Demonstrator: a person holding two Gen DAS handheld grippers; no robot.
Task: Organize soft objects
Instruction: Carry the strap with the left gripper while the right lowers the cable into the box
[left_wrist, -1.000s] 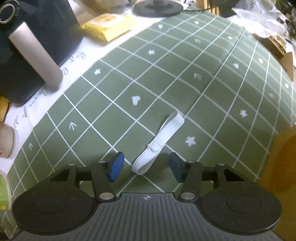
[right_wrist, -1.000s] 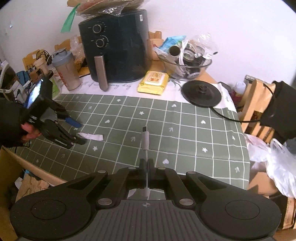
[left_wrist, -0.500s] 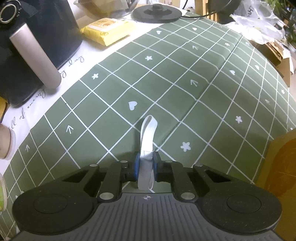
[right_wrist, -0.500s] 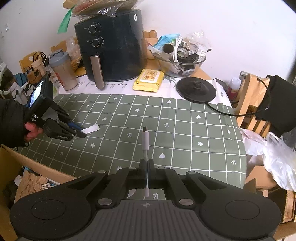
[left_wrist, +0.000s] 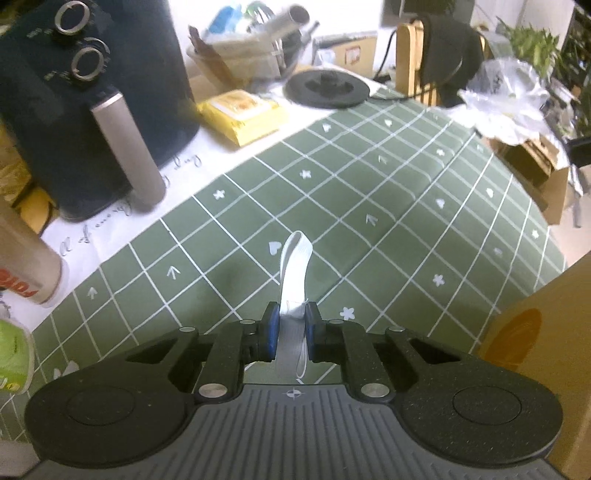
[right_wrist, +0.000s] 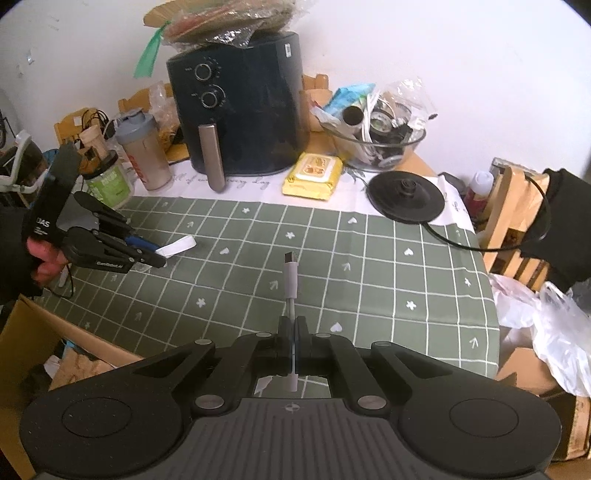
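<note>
My left gripper is shut on a white elastic strap and holds it lifted above the green checked tablecloth; the strap sticks forward from the blue pads. The left gripper and its strap also show at the left of the right wrist view. My right gripper is shut on a short white adapter cable whose plug end points forward, held above the tablecloth.
A black air fryer, a yellow wipes pack, a black kettle base and a glass bowl of clutter stand at the table's back. A shaker bottle is at back left. A cardboard box sits below the front left edge.
My left gripper closed on the white strap and lifted it off the tablecloth, tilting upward. My right gripper kept its hold on the cable and drew back slightly.
</note>
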